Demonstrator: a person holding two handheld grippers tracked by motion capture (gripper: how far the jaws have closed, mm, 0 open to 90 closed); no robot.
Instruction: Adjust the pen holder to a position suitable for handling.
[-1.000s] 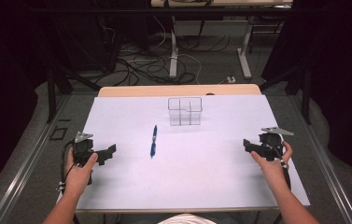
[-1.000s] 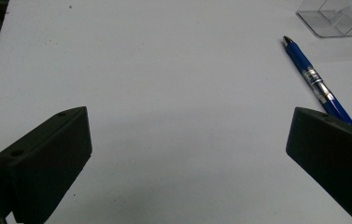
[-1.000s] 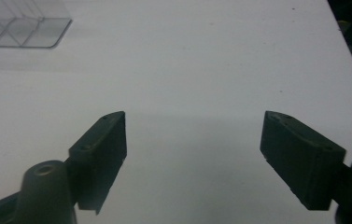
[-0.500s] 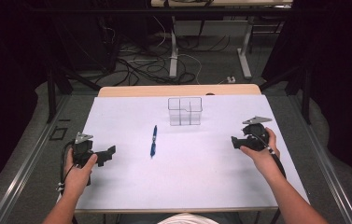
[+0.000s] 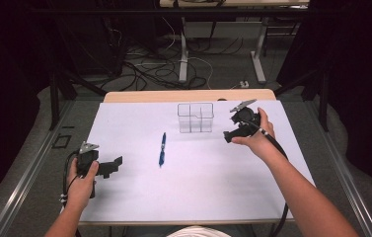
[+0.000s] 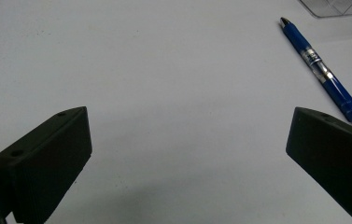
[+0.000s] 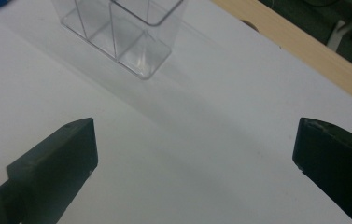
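A blue pen (image 5: 162, 149) lies on the white table cover (image 5: 198, 182), near the middle. Behind it stands a clear divided box (image 5: 195, 117), empty. My right gripper (image 5: 230, 135) hovers just right of the box, raised off the table; its jaws have just been opening and nothing is between them. In the right gripper view the box (image 7: 122, 32) is ahead and to the left of the wide-apart jaws (image 7: 194, 140). My left gripper (image 5: 114, 166) rests at the left, open and empty, with the pen (image 6: 323, 72) ahead to its right in the left gripper view.
The table's wooden back edge (image 5: 188, 95) runs behind the box. Beyond it, cables and desk legs (image 5: 183, 54) lie on the floor. Dark curtains stand at both sides.
The right hand has moved left and away from the person, rising from the right edge to beside the clear box. The left hand has stayed put.
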